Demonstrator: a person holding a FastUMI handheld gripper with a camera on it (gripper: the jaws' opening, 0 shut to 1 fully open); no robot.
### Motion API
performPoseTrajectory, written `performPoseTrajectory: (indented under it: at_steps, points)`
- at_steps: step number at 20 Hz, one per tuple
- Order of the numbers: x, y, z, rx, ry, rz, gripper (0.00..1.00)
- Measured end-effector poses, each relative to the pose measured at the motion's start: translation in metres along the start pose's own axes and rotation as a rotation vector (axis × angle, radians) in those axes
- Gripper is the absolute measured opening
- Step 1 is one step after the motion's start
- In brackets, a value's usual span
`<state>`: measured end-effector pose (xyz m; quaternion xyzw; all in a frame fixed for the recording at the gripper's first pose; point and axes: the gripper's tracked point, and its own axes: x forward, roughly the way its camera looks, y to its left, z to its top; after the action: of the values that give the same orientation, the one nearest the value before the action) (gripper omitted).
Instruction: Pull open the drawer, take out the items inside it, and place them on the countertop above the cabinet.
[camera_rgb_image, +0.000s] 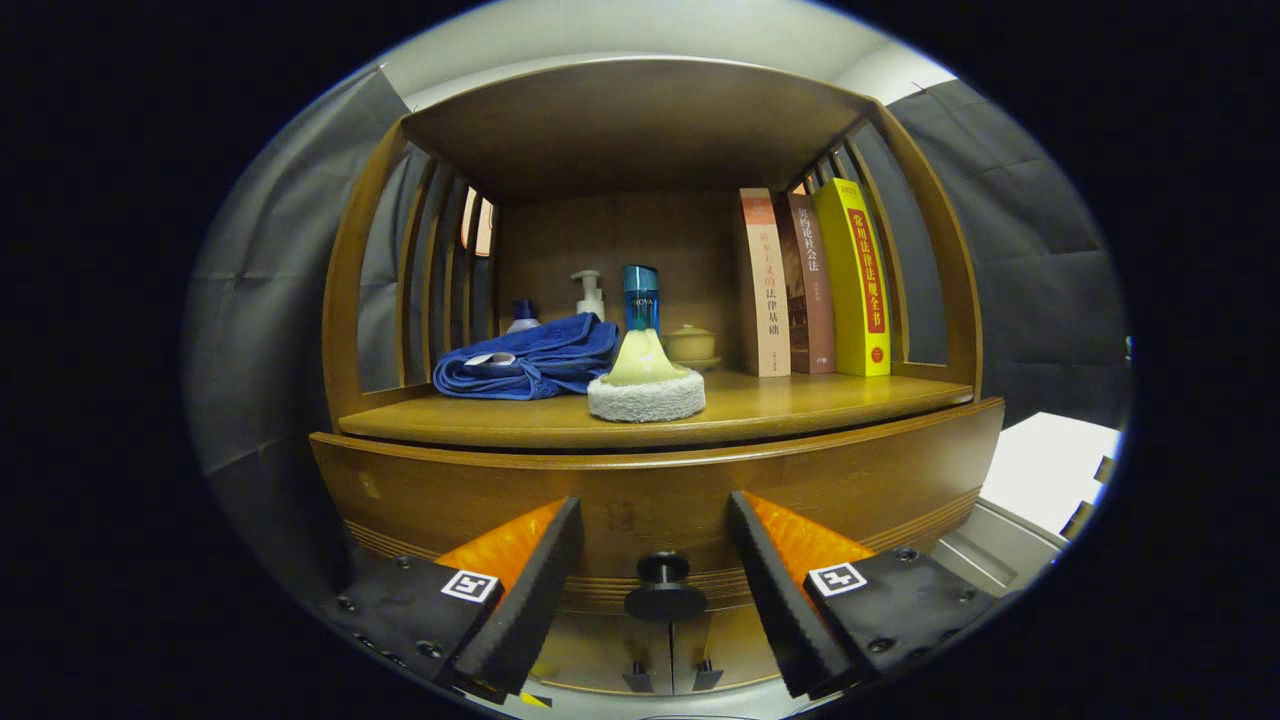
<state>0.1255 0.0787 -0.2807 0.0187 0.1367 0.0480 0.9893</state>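
A wooden cabinet faces me with its drawer front (640, 505) closed. A dark round knob (664, 588) sticks out of the drawer, lying between my two fingers and slightly beyond their tips. My gripper (655, 520) is open, and neither finger touches the knob. Above the drawer runs the wooden countertop (800, 400). On it rest a folded blue towel (530, 360) and a round white sponge brush (646, 392) with a pale yellow and blue handle. The drawer's contents are hidden.
Three upright books (820, 285) stand at the right of the countertop. Behind the towel are a pump bottle (590, 293), a small bottle (522, 315) and a little lidded pot (690, 343). Slatted side walls and a roof enclose the shelf. A white surface (1050, 465) lies to the right.
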Motion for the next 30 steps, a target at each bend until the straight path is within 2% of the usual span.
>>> performPoseTrajectory:
  at_steps: [10, 13, 17, 30]
  points:
    - [0.018, 0.001, -0.003, -0.001, 0.008, -0.003, 0.97]
    - [0.018, -0.009, -0.009, 0.04, 0.032, -0.041, 0.97]
    - [-0.009, -0.02, 0.015, 0.065, -0.018, -0.079, 0.98]
    - [-0.148, 0.022, 0.131, -0.021, -0.142, 0.034, 0.98]
